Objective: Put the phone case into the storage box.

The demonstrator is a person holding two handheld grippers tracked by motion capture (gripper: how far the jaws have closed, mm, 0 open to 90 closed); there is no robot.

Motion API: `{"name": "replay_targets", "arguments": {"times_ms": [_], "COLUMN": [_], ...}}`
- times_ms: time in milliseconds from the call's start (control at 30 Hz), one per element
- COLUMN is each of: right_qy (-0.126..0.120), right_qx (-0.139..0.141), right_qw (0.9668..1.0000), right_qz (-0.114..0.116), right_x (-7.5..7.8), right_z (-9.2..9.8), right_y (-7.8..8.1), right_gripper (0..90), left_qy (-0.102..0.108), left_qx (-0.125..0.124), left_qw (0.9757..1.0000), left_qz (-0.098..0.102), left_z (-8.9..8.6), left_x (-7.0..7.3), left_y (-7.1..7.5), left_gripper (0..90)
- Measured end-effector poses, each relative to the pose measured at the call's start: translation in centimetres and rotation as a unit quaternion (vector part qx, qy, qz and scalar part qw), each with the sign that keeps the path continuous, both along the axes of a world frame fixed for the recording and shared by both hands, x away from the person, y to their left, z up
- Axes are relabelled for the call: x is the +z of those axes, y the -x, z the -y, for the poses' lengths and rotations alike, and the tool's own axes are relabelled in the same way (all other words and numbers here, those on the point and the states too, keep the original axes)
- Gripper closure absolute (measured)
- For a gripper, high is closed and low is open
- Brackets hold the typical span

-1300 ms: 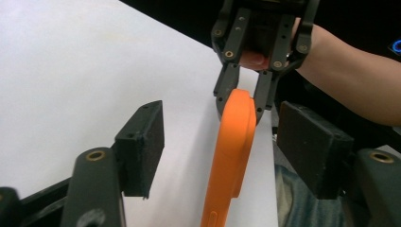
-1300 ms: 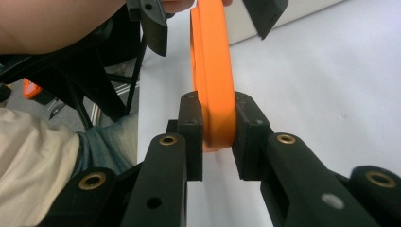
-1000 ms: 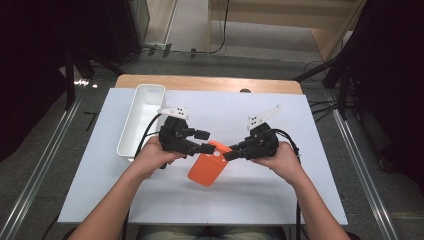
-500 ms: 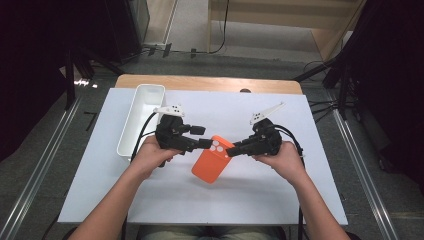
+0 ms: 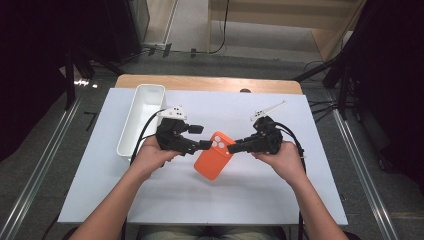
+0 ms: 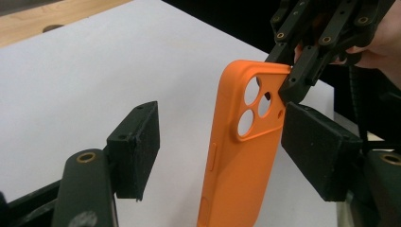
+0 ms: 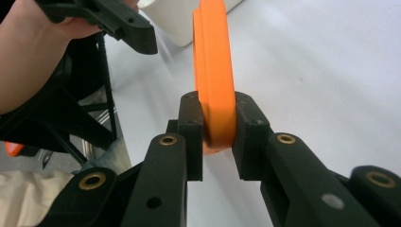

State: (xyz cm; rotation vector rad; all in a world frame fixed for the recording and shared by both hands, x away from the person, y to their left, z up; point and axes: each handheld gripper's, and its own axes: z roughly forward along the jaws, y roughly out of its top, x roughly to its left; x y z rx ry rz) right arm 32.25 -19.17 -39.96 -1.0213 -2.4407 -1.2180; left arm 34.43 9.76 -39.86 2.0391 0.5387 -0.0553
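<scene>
Right gripper [image 7: 213,125] clamped on orange phone case [image 7: 213,56], left gripper [image 6: 227,146] wide apart

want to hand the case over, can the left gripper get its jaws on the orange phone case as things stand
Probably yes. The left gripper is open, and the orange phone case stands between its jaws with nothing between them and it. The right gripper clamps only the case's top corner, leaving the sides free.

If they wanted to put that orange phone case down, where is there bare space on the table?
Plenty. The white table is bare right of the right hand-held gripper, along the near edge between the forearms, and at the far side beyond the orange phone case. It is crowded at the middle, where both grippers meet, and on the left by the white bin.
</scene>
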Motion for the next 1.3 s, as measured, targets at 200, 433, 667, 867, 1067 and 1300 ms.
{"name": "replay_targets", "arguments": {"times_ms": [200,433,667,867,1067,1300], "right_qy": [-0.001,0.003,0.003,-0.002,-0.004,-0.003], "right_qx": [-0.022,-0.043,-0.049,-0.071,-0.075,-0.092], "right_qw": [0.9997,0.9990,0.9987,0.9972,0.9966,0.9949], "right_qz": [-0.006,-0.007,-0.015,-0.026,-0.033,-0.039], "right_x": [0.2,0.3,0.3,0.4,0.4,0.5], "right_z": [-0.1,-0.2,-0.6,-0.7,-0.9,-1.4], "right_y": [0.0,0.0,0.0,0.0,-0.1,-0.1], "right_gripper": [74.7,74.7,74.7,74.7,74.7,74.7], "left_qy": [-0.014,-0.028,-0.030,-0.036,-0.041,-0.059], "left_qx": [0.004,0.016,0.011,0.003,0.007,0.024], "left_qw": [0.9997,0.9987,0.9986,0.9983,0.9976,0.9948], "left_qz": [0.021,0.039,0.043,0.046,0.056,0.079], "left_z": [0.4,0.7,1.0,1.3,1.5,2.2], "left_x": [-0.1,-0.1,-0.2,-0.3,-0.3,-0.7], "left_y": [0.3,0.6,0.9,1.1,1.3,1.7], "left_gripper": [23.2,13.1,12.9,9.8,9.9,10.0]}}
